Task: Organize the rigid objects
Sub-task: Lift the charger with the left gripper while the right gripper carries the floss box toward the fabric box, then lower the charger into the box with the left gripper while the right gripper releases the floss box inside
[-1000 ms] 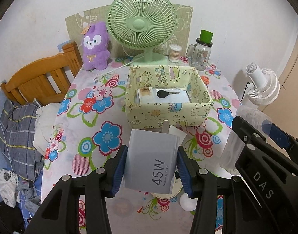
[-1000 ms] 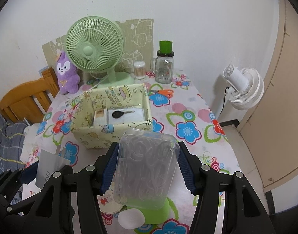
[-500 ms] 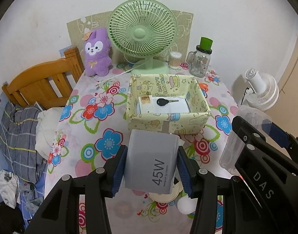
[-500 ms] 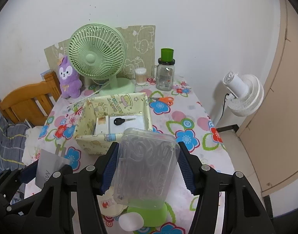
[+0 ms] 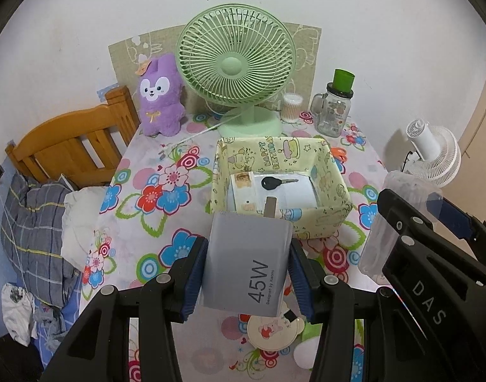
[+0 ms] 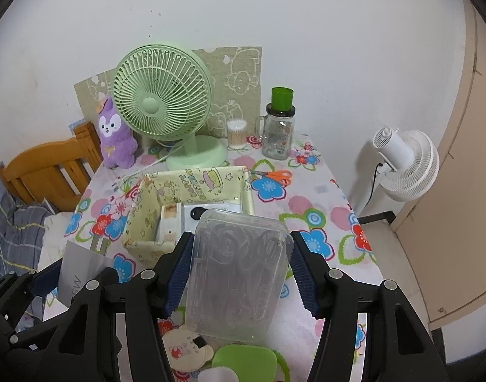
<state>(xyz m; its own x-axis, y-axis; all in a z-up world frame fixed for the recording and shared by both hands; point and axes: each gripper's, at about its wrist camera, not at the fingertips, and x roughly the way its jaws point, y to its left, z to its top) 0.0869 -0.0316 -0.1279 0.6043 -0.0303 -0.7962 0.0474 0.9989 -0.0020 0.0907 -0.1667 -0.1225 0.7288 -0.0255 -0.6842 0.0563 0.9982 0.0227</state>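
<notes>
The flat grey 45W charger block sat clamped in my left gripper, prongs pointing ahead. My right gripper squeezed a clear plastic lidded box. Just beyond both stood the yellow cartoon-print fabric bin, holding a black-headed key.

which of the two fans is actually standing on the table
The green fan, with its base on the flowered table behind the yellow box. The white fan stands off the table's right edge, lower down by the wall.
</notes>
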